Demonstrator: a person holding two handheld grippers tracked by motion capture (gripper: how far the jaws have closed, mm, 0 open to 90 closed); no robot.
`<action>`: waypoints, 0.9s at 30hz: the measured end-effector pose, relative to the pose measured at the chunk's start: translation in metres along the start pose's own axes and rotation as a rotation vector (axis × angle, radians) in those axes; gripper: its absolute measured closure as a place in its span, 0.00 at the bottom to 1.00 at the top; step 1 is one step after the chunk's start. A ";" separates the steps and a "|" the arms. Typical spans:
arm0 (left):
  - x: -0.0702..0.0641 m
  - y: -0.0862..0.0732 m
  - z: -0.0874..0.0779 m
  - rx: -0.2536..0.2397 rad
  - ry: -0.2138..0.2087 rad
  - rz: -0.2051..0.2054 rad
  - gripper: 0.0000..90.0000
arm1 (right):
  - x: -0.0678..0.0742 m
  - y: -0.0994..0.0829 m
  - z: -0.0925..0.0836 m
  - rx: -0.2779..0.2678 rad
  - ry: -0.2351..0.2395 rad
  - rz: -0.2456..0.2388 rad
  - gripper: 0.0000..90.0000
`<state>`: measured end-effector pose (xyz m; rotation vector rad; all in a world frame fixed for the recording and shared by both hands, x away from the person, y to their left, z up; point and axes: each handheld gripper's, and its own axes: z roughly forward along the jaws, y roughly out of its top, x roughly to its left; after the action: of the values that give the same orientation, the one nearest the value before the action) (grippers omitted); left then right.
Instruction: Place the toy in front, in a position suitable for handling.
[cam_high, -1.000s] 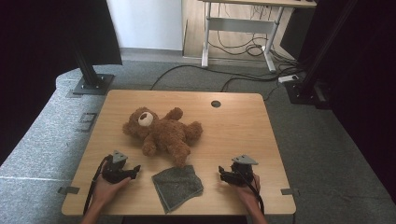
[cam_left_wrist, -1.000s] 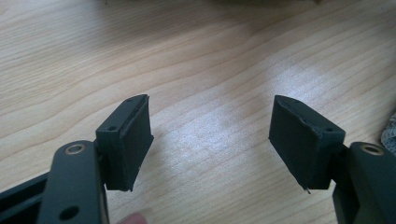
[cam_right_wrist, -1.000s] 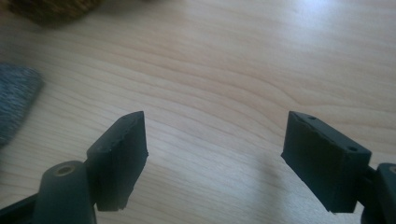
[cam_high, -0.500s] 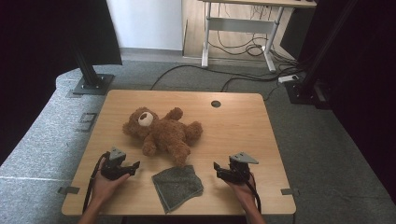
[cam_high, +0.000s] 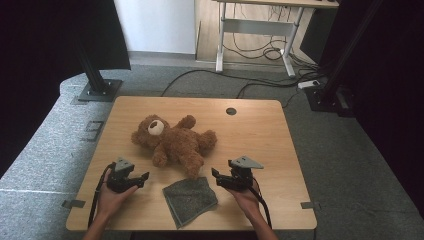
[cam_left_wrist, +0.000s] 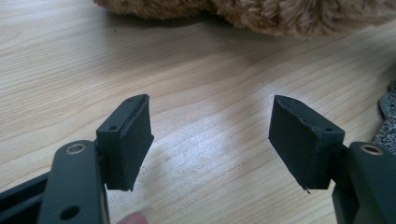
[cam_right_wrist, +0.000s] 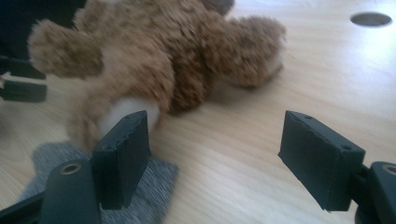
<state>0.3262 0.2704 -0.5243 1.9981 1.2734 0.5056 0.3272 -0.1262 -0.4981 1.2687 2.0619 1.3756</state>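
Teddy bear (cam_high: 175, 141) just beyond grey cloth (cam_high: 190, 199), between both tools.

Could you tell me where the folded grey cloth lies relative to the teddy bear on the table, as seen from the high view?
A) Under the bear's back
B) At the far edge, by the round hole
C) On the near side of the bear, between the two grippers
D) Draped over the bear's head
C: the grey cloth lies flat just near of the teddy bear, between the left gripper and the right gripper.
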 end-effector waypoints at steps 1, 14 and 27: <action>0.000 0.000 0.000 -0.003 -0.002 -0.007 0.33 | 0.003 0.004 0.001 -0.009 0.009 -0.003 0.26; -0.006 0.006 -0.002 -0.006 -0.013 0.006 0.33 | 0.042 0.027 0.042 0.053 0.085 -0.061 0.18; -0.010 0.005 0.003 0.005 -0.023 0.020 0.33 | 0.050 0.018 0.069 0.109 0.071 -0.080 0.45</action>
<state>0.3266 0.2590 -0.5222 2.0165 1.2427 0.4877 0.3576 -0.0448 -0.5058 1.1816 2.2377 1.3063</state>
